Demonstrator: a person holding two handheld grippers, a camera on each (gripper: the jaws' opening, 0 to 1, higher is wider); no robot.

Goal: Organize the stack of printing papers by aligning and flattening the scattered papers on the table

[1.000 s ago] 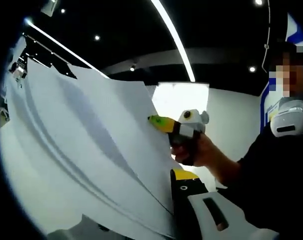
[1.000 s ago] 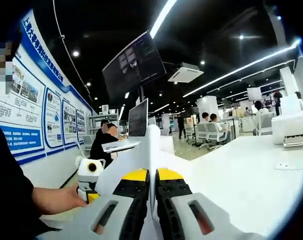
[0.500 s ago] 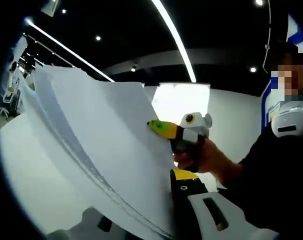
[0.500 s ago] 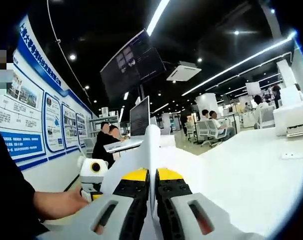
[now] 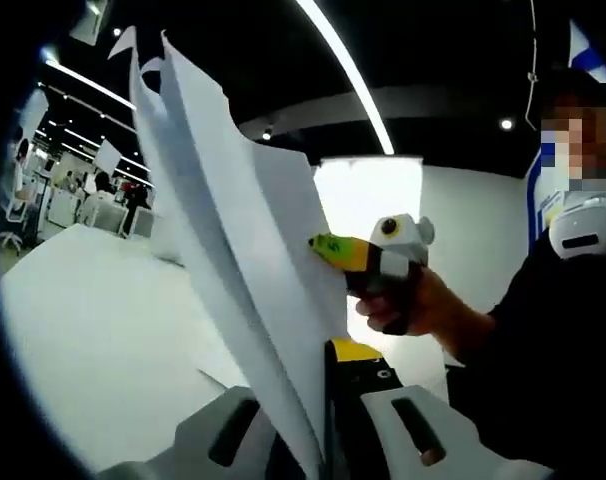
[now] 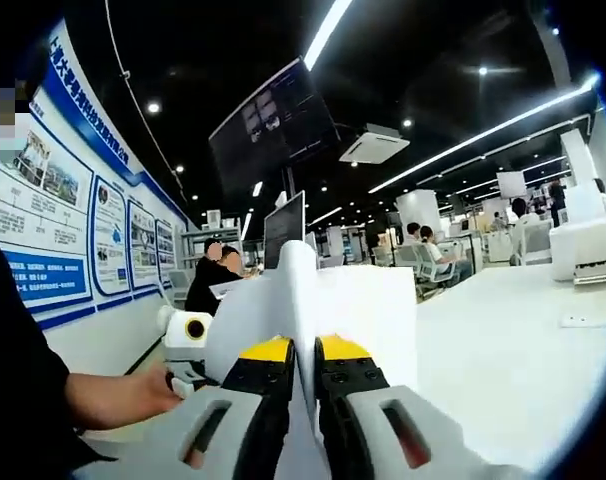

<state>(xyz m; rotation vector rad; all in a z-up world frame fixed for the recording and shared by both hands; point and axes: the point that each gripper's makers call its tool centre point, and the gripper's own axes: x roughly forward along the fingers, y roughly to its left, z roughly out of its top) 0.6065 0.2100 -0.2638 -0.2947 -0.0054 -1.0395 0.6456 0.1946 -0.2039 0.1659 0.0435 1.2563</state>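
Note:
A stack of white printing papers (image 5: 233, 260) stands on edge, lifted off the white table (image 5: 93, 330), its upper corners fanned apart. My left gripper (image 5: 318, 385) is shut on the stack's lower edge, yellow-tipped jaws pressed to the sheets. In the left gripper view the right gripper (image 5: 333, 250) comes in from the right, a hand around it, its yellow-green tip clamped on the stack's side edge. In the right gripper view the same papers (image 6: 313, 300) rise between my right gripper (image 6: 301, 350) jaws, which are shut on them. The left gripper's body (image 6: 188, 335) sits at lower left, held by a hand.
The white table (image 6: 503, 350) stretches to the right. A person in dark clothes (image 5: 543, 320) stands close on the right. Desks, monitors and seated people (image 6: 218, 280) are in the background, with a blue poster wall (image 6: 73, 230) on the left.
The paper stack has swung from lying slanted to standing nearly upright on its edge, exposing the table behind it. Both grippers have kept their hold.

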